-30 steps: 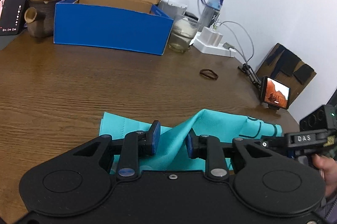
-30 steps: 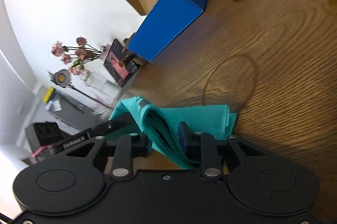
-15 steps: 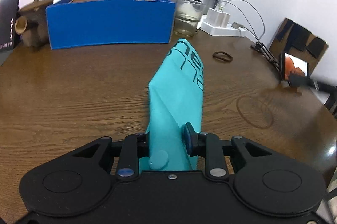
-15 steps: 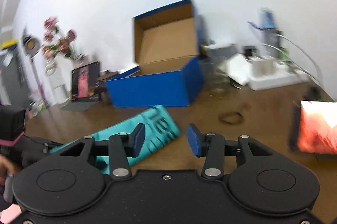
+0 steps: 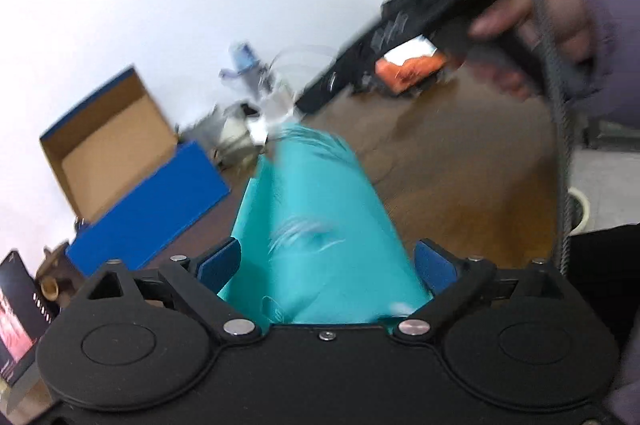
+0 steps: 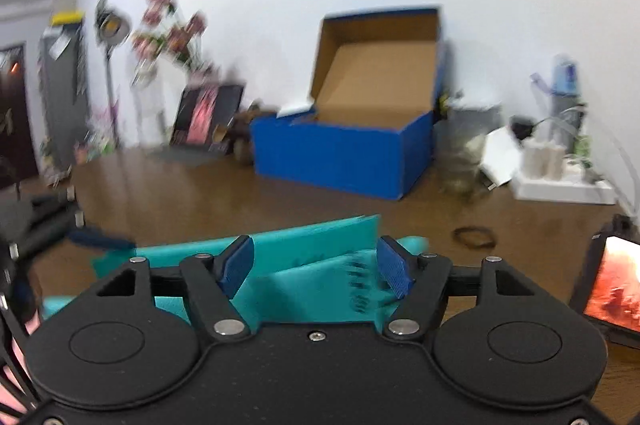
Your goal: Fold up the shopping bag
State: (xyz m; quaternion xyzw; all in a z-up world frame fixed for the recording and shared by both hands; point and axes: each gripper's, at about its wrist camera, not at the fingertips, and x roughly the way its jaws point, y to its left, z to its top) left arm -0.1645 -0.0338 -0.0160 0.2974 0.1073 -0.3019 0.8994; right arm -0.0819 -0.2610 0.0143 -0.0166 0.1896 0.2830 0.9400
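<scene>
The teal shopping bag lies folded into a long strip on the brown table. My left gripper is open wide, and the strip runs between its blue pads without either pad pressing it. In the right wrist view the bag sits low between the spread fingers of my right gripper, which is open too. A hand holds the right gripper's body at the upper right of the left wrist view. Both views are blurred by motion.
An open blue cardboard box stands at the back of the table. Beside it are a glass, a white power strip and a water bottle. A dark hair band and a lit phone lie to the right.
My left gripper, shut on the bag half a second ago, has opened wide, and its view has tilted. The right gripper has spread further and now hangs over the bag.
</scene>
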